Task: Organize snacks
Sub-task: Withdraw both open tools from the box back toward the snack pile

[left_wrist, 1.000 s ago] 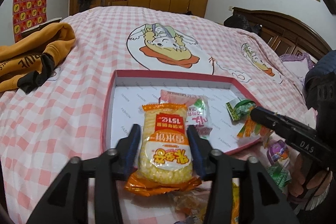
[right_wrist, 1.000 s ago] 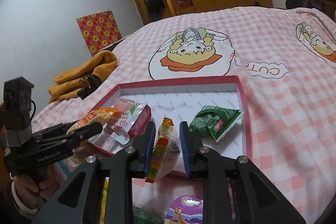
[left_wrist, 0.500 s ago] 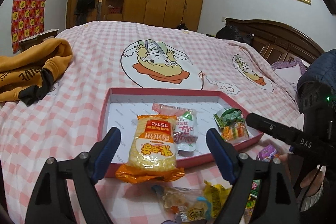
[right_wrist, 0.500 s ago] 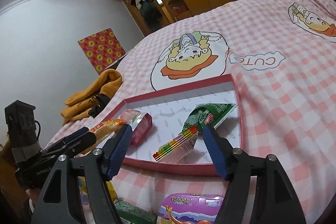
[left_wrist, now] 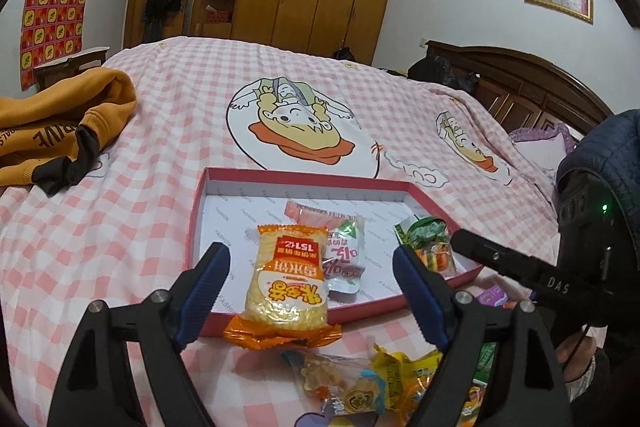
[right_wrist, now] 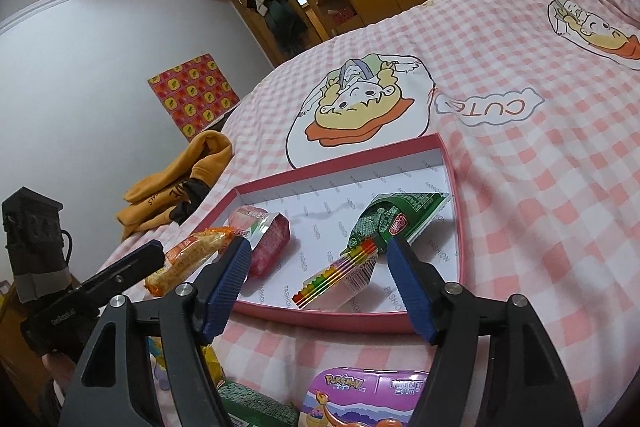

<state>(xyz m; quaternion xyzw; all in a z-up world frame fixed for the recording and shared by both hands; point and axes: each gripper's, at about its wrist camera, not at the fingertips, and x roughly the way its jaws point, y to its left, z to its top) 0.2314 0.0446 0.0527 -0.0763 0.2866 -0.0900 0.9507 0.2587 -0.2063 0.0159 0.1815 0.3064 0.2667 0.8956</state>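
A shallow red tray point(left_wrist: 304, 177) with a white floor lies on the pink checked bedspread. My left gripper point(left_wrist: 310, 265) is open, just behind an orange rice-cracker packet point(left_wrist: 289, 287) that lies across the tray's near rim. A pink-red packet point(left_wrist: 345, 251) and a green packet point(left_wrist: 423, 230) rest inside the tray. My right gripper point(right_wrist: 318, 257) is open too, with a rainbow candy packet point(right_wrist: 340, 279) lying on the tray floor between its fingers, untouched. Behind it lies the green packet point(right_wrist: 396, 219), with the red packet point(right_wrist: 269, 239) to the left.
Loose snacks point(left_wrist: 360, 383) lie on the bed in front of the tray, with a purple tin point(right_wrist: 368, 399) and a green box point(right_wrist: 256, 407). An orange hoodie point(left_wrist: 60, 123) is bunched at the left. The wardrobe and headboard stand beyond the bed.
Both grippers went from shut to open, letting go of the orange packet and the rainbow candy packet, which now rest at the tray. Both have pulled back and up a little.
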